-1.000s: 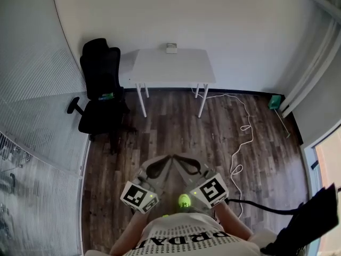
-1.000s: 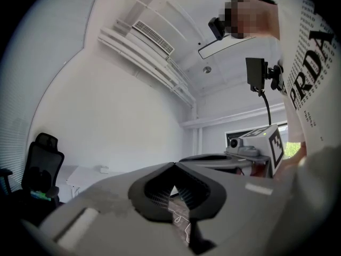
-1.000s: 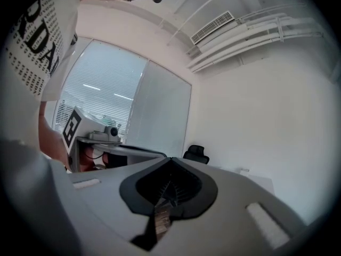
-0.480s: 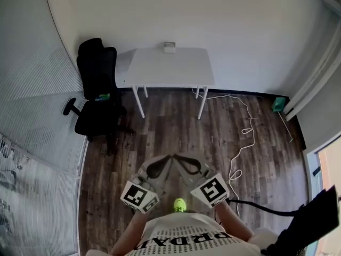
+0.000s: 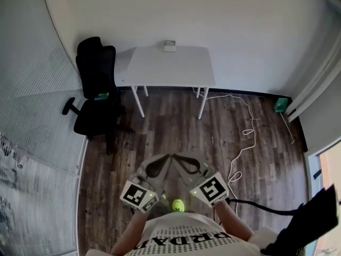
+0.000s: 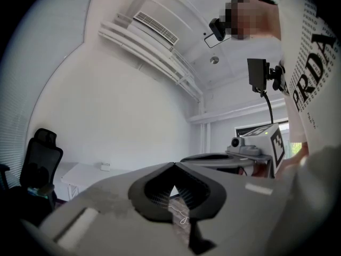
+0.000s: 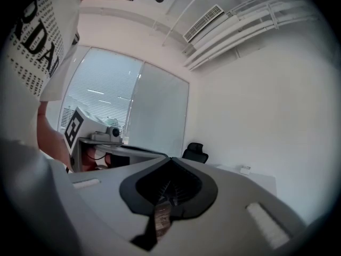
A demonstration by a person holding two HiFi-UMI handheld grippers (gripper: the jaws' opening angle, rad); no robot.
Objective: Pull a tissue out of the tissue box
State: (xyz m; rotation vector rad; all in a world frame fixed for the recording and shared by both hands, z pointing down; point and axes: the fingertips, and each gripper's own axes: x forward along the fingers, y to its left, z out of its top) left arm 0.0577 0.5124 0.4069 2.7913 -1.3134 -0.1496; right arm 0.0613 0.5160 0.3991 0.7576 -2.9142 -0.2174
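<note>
The tissue box (image 5: pixel 170 46) is a small pale box at the back edge of a white table (image 5: pixel 176 71) against the far wall. It shows small in the left gripper view (image 6: pixel 106 166) and in the right gripper view (image 7: pixel 244 170). Both grippers are held close to my chest, far from the table, pointing level toward it. My left gripper (image 5: pixel 166 160) (image 6: pixel 173 165) is shut with nothing between its jaws. Beside it, tip to tip, my right gripper (image 5: pixel 178 159) (image 7: pixel 170 159) is shut and empty too.
A black office chair (image 5: pixel 96 84) stands left of the table. A white cable (image 5: pixel 242 143) snakes over the dark wood floor on the right. A frosted glass wall (image 5: pixel 37 121) runs along the left. A green object (image 5: pixel 281 104) sits by the right wall.
The view has shifted a little toward the table, and the chair has slid slightly left in the picture. Both grippers keep the same pose, shut and together.
</note>
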